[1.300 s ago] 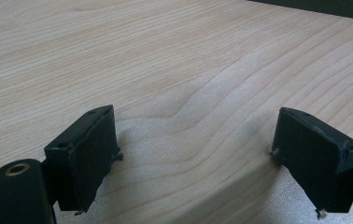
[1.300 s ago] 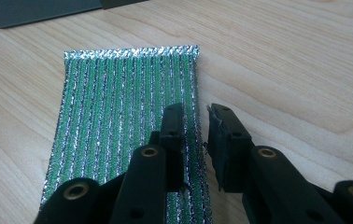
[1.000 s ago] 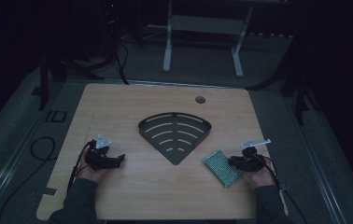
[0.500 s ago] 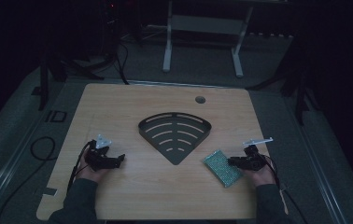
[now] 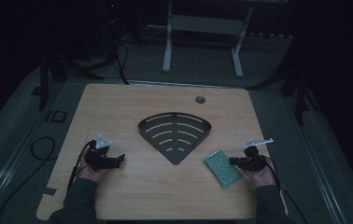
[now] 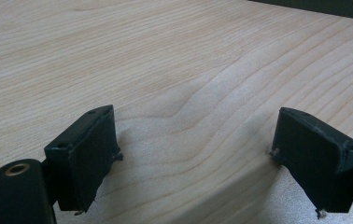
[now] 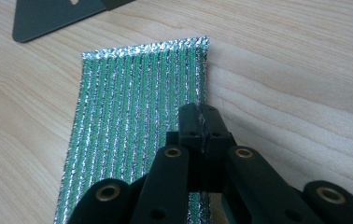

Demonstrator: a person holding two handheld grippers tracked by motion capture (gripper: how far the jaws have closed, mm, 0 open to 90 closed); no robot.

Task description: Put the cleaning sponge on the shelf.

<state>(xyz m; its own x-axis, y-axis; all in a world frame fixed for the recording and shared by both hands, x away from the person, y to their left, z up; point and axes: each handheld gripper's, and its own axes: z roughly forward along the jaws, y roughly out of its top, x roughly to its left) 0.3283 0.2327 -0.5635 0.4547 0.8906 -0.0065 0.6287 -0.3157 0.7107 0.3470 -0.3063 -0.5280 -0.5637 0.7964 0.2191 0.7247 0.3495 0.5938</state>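
Observation:
A green and silver ribbed scouring pad (image 5: 222,167) lies flat on the wooden table, right of centre near the front. My right gripper (image 5: 234,161) sits at its right edge. In the right gripper view the pad (image 7: 137,107) stretches away from me, and the right gripper (image 7: 201,116) has just been closing; its jaws now meet with the pad's right edge pinched between them. My left gripper (image 5: 120,158) rests low over the table at the front left. Seen from the left gripper view, the left gripper (image 6: 195,135) stands wide open over bare wood with nothing between its jaws.
A black fan-shaped slotted rack (image 5: 174,133) lies flat in the middle of the table (image 5: 118,107), its tip pointing toward me; its corner (image 7: 48,18) lies just beyond the pad. A round cable hole (image 5: 200,99) sits near the far edge. Metal stand legs and cables lie on the floor beyond.

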